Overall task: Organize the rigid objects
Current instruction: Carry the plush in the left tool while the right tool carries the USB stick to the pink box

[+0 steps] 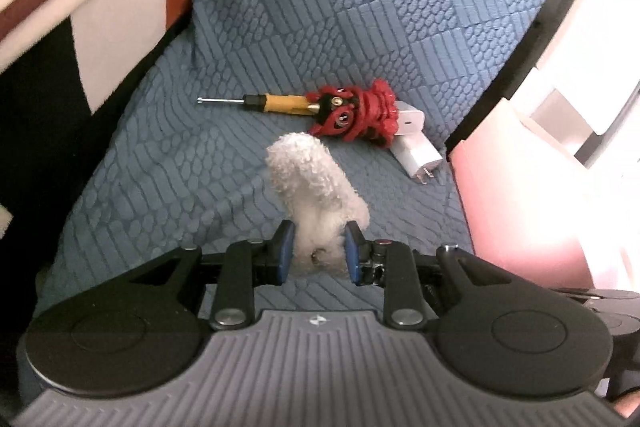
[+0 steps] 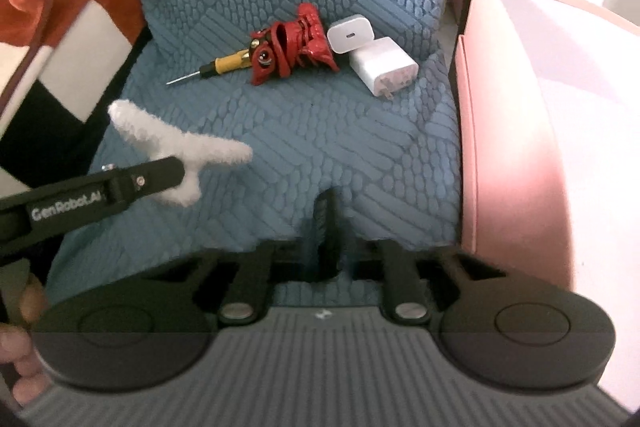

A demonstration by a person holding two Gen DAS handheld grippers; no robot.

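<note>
My left claw (image 1: 318,251) is clenched on a white fuzzy star-shaped toy (image 1: 316,183), its blue pads (image 1: 286,251) pressing the toy's base while the rest sticks up toward twelve o'clock. From my right wrist the same toy (image 2: 180,151) shows at about ten o'clock, held above the blue textured cover (image 2: 320,147). My right claw (image 2: 330,227) has its fingers drawn together with nothing between them; the tips are blurred. Farther out, at about one o'clock of the left claw, a yellow-handled screwdriver (image 1: 264,103) lies with its tip pointing to nine o'clock, its butt touching a red figurine (image 1: 356,111). Just beside the figurine lie two white chargers (image 2: 380,59). A pink box (image 2: 520,147) stands at three o'clock, and a red, white and black blanket (image 2: 60,27) lies at ten o'clock.
</note>
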